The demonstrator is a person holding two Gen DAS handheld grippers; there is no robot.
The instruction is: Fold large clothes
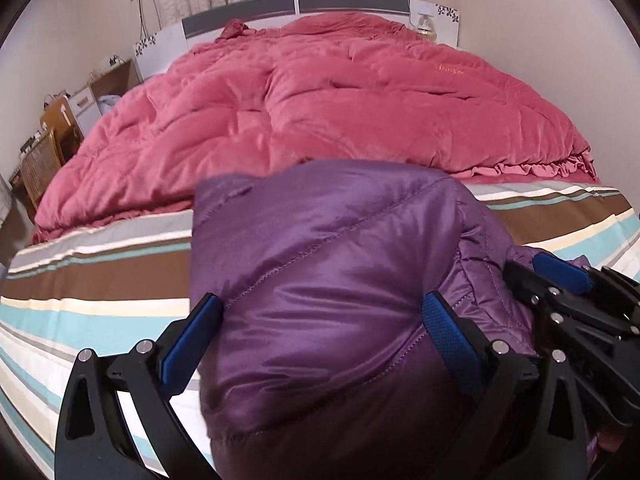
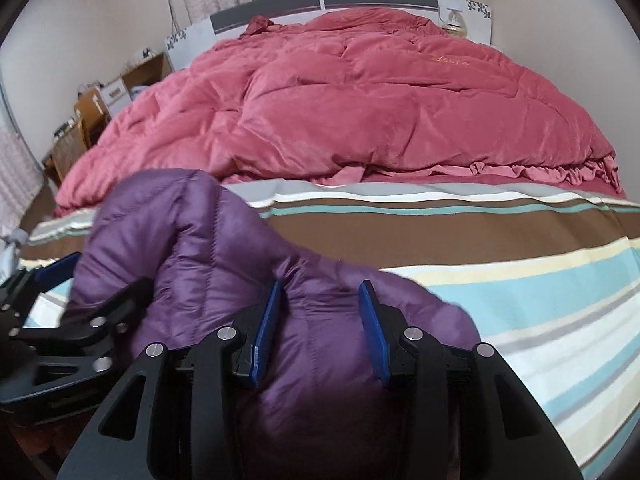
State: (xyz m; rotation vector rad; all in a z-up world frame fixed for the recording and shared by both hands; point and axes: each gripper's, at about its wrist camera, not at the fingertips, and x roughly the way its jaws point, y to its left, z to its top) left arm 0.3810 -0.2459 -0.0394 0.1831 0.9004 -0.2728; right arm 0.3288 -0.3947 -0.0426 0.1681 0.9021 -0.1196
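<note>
Purple puffer jacket (image 1: 320,300) bundled at the striped bed's (image 1: 100,280) near edge, bulging up between both grippers. Left gripper (image 1: 320,332) fingers spread wide, released; right gripper (image 2: 320,332) fingers part-open, fabric between, not clamped.

Purple quilted jacket (image 1: 320,300), glossy sheen, showing between blue pads (image 1: 192,340) of black left gripper (image 1: 320,344). Same purple bulging between blue pads (image 2: 266,332) of black right gripper (image 2: 320,332). Sheet (image 2: 520,280) beyond fingertips showing brown, turquoise, cream, grey, white stripes. Pink-red quilt (image 1: 340,100) lying farther ahead, gold embroidery. Grey-and-white headboard (image 1: 300,4).
</note>
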